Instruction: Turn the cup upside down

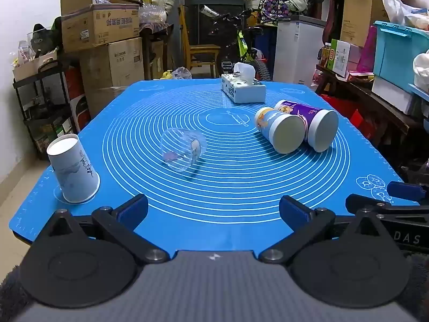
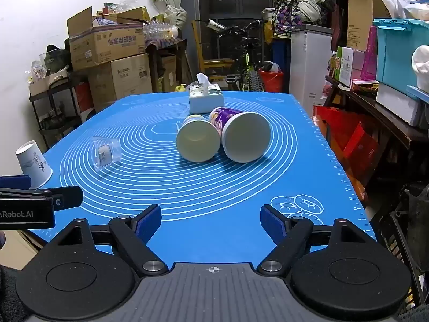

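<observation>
Barely visible clear cup outline

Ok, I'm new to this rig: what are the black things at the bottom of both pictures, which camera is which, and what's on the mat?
They are two hand-held grippers, each with a fisheye camera looking out along its fingers. The left gripper and the right gripper are both open and hold nothing. Each view also catches the other gripper at its edge. On the blue mat a white paper cup already stands upside down at the near left. A clear plastic cup, a blue paper cup and a purple paper cup lie on their sides, the last two next to each other. A tissue box sits at the far end.
</observation>
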